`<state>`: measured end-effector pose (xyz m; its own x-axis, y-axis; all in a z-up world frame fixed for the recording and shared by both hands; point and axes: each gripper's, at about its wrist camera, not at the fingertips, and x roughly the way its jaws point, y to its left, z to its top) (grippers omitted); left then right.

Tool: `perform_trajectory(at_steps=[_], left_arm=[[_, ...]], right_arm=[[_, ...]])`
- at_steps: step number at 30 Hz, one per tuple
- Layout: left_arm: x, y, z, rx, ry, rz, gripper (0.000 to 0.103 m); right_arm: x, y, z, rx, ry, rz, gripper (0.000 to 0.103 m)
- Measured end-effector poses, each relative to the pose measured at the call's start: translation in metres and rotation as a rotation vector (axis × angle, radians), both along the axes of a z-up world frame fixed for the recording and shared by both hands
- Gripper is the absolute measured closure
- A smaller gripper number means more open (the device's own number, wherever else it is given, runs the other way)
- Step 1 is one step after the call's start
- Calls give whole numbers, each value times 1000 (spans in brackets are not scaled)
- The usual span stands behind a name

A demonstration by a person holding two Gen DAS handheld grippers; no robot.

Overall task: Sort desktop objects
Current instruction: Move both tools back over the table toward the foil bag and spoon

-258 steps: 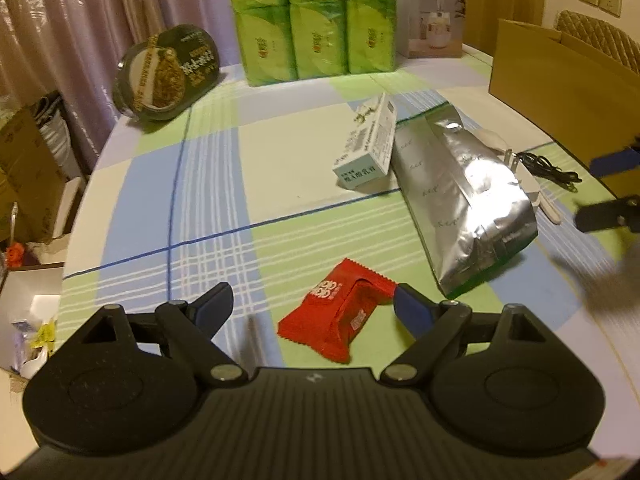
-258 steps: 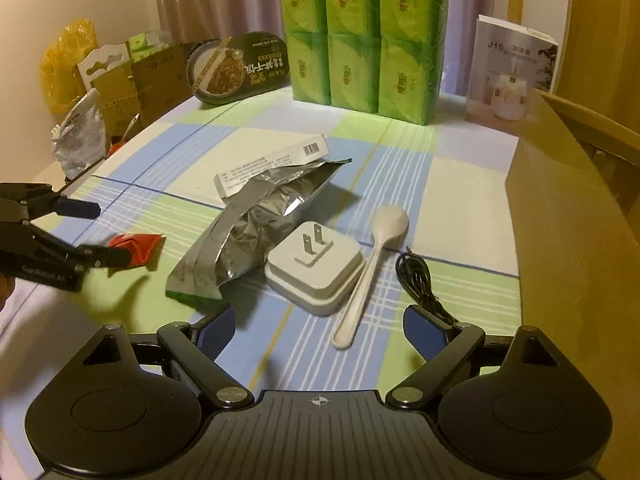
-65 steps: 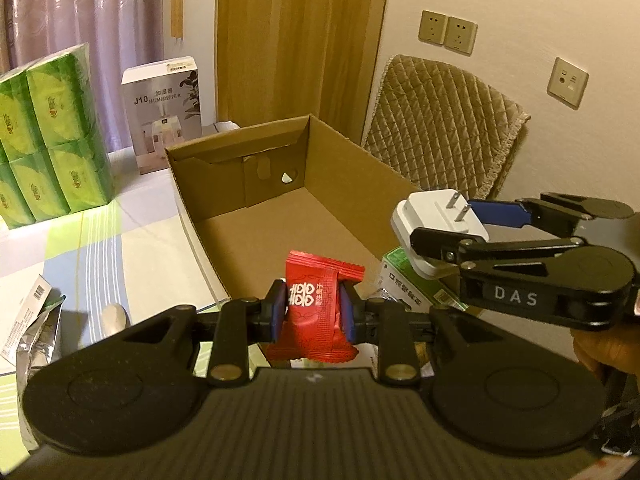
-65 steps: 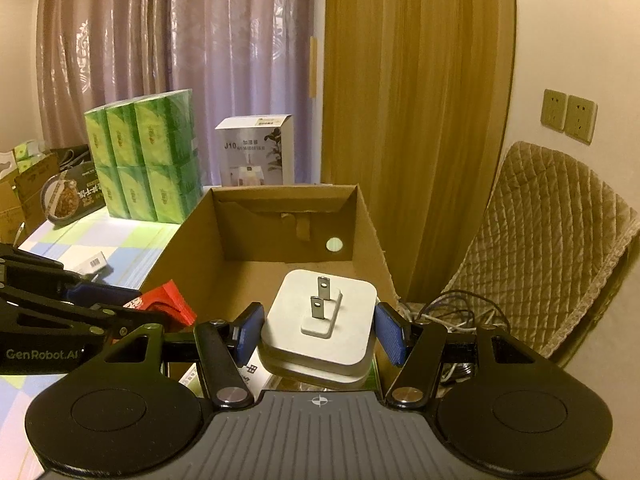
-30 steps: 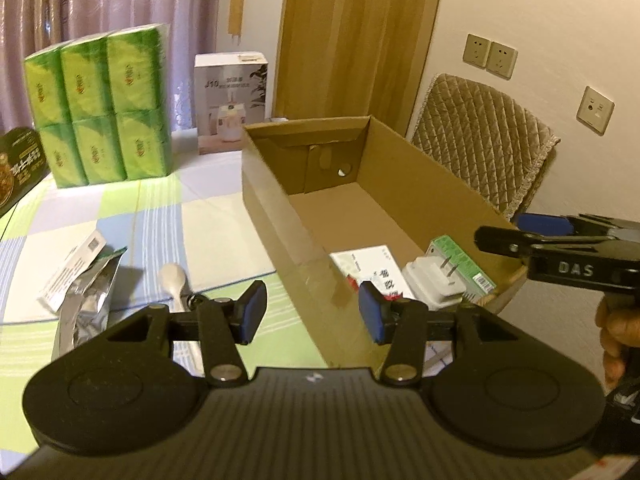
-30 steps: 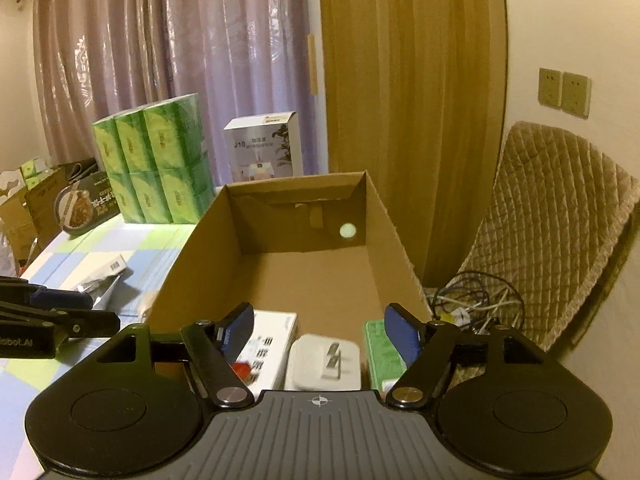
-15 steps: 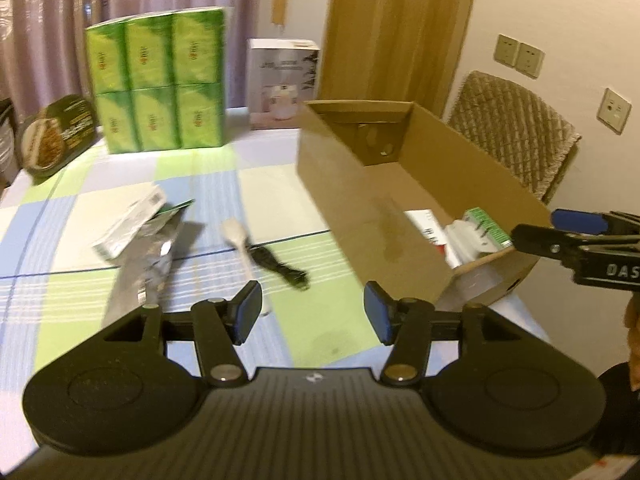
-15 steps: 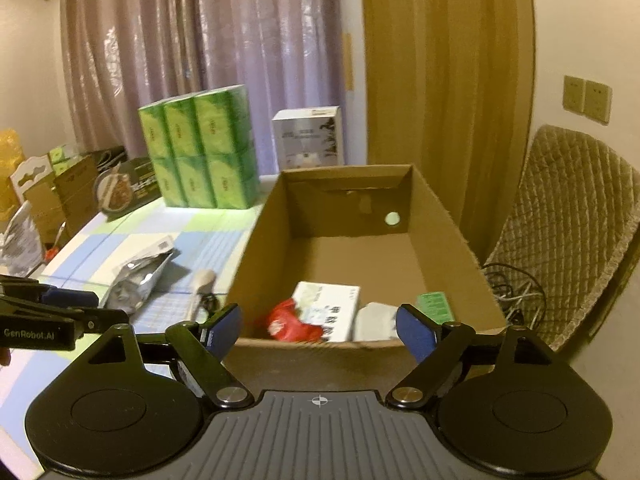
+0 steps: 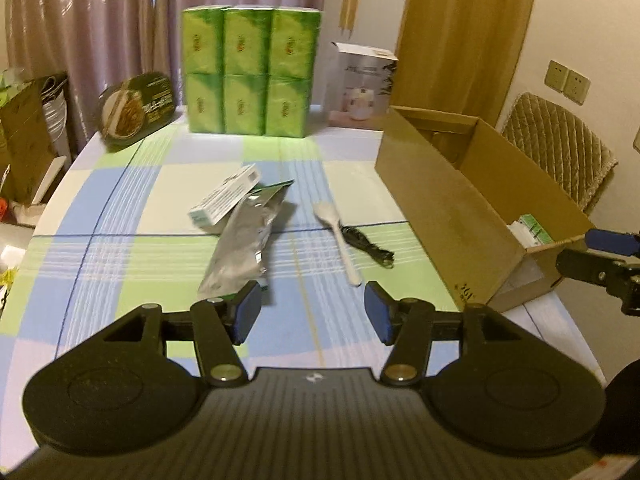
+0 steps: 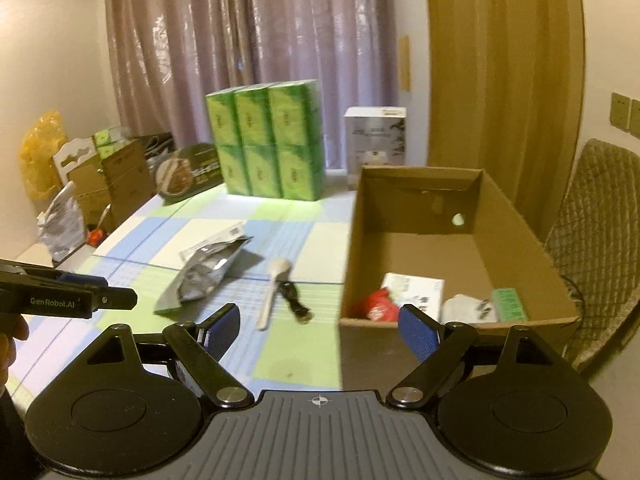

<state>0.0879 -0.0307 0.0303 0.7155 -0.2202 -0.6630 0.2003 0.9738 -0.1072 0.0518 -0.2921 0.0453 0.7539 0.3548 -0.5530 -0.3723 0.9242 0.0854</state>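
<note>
My left gripper (image 9: pixel 312 316) is open and empty above the near part of the checked table. My right gripper (image 10: pixel 320 330) is open and empty, in front of the cardboard box (image 10: pixel 416 200). The box (image 9: pixel 448 196) holds a red snack packet (image 10: pixel 376 304), a white booklet box (image 10: pixel 416 286), a white charger (image 10: pixel 466 308) and a green box (image 10: pixel 508 302). On the table lie a silver foil bag (image 9: pixel 244 240), a white carton (image 9: pixel 224 196), a white spoon (image 9: pixel 338 240) and a black cable (image 9: pixel 370 246).
A stack of green tissue packs (image 9: pixel 250 68), a white appliance box (image 9: pixel 360 84) and a round food tin (image 9: pixel 136 108) stand at the table's far side. A quilted chair (image 10: pixel 592 240) is right of the box. Cartons and bags (image 10: pixel 100 176) stand left of the table.
Both grippers have let go of the red packet and the charger, which now lie in the box. Both have drawn back from the box and the left has swung toward the table.
</note>
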Motion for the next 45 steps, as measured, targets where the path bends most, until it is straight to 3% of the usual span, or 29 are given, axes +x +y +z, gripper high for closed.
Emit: perform_trajectory(at_steps=[13,27,41,43,45], left_arm=[[-4,43,3,37,7,32,49],[6,60,-14,37,44,37,47],[65,70,-35,79,89,-40,47],[76,70,-39,85,96,-53,47],[88,68,-43,90,101,-68,47]], right_arm=[[-12,44,-8,-24,24,83,19],[-3,76,-24,-51,57,147,19],[59,105,-58,-86,110,160,20],[72,109,-64,-92,118,160,22],[85,112,-70,-100,128,155,31]])
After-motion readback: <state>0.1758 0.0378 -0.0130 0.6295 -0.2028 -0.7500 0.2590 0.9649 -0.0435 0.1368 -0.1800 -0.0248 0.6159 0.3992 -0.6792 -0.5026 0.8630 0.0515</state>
